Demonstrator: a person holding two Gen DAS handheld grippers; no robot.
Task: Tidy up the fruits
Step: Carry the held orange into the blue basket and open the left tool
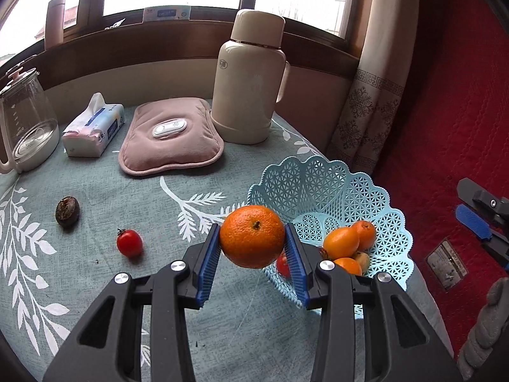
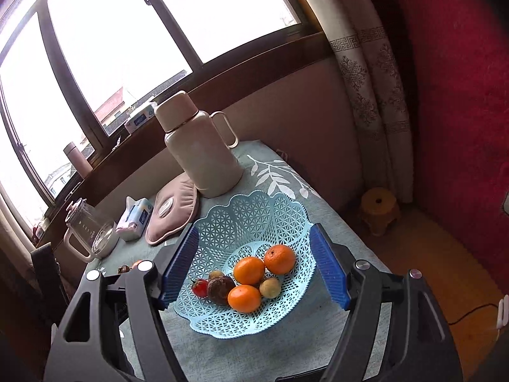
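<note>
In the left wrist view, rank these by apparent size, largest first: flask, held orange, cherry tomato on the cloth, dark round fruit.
1. flask
2. held orange, enlarged by nearness to the camera
3. and 4. cherry tomato and dark round fruit: too alike to rank.

Both wrist cameras look down along their fingers, near, sharing the blue basket (image 1: 321, 184) and window.

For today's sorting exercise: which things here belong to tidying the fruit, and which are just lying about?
Belong: orange in the left gripper, basket, cherry tomato and dark fruit on the table.
Lying about: flask, tissue pack, pink heat pad, glass kettle.
</note>
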